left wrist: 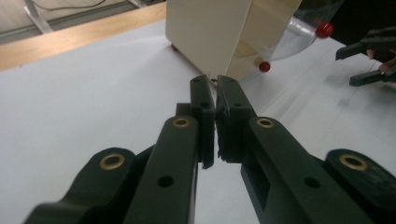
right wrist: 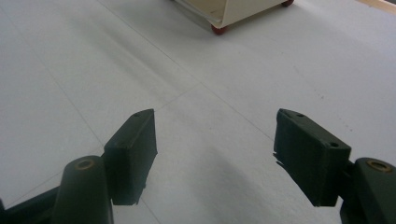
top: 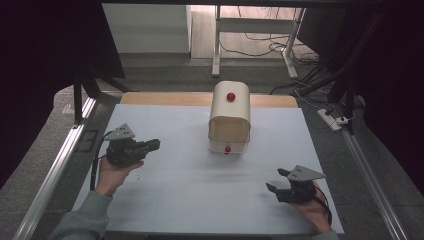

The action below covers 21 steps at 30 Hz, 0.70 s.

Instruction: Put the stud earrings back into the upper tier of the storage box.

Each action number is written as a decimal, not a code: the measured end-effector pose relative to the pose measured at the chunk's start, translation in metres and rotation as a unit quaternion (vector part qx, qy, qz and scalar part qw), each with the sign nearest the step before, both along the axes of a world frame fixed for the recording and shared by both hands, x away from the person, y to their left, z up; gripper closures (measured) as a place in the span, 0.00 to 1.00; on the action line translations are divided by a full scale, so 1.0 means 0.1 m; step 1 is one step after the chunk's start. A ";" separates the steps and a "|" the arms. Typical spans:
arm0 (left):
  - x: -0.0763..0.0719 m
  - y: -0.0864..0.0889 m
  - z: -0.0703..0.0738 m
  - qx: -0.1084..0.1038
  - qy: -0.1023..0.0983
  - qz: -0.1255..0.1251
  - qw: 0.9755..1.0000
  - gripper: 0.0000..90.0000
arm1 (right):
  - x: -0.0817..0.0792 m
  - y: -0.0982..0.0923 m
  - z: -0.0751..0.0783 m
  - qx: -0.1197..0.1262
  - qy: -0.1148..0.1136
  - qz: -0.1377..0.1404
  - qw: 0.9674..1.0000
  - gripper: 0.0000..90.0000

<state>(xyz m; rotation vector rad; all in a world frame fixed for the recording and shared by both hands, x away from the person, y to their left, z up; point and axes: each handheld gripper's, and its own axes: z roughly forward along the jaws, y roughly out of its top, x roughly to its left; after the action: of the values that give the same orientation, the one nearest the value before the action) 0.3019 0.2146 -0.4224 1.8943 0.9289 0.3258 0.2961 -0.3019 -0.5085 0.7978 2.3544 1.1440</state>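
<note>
A cream box with a rounded top point(top: 229, 118) stands at the middle back of the white table point(top: 190, 180); it has a red knob point(top: 231, 96) on top and another red knob point(top: 227, 149) low on its front. In the left gripper view the box point(left wrist: 219, 32) shows a clear curved lid and red knobs point(left wrist: 265, 66). My left gripper point(top: 156, 143), at the table's left, is shut with nothing between its jaws and points toward the box. My right gripper point(top: 278, 179) stands open at the front right, empty, well short of the box point(right wrist: 233, 11).
A wooden strip point(top: 165, 98) runs along the table's far edge. Metal rails point(top: 55, 165) flank both sides. Beyond the table are desk legs, cables and a power strip point(top: 334, 119) on the floor.
</note>
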 end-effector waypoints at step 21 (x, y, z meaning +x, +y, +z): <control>0.21 -0.41 0.17 -0.010 -0.008 -0.037 0.999 0.96 | -0.01 -0.01 0.01 0.001 -0.001 0.001 1.000 0.33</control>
<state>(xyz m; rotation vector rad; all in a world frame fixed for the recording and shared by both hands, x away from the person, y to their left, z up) 0.3227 0.1737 -0.4058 1.9005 0.8452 0.2861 0.2955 -0.3030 -0.5075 0.7957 2.3524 1.1477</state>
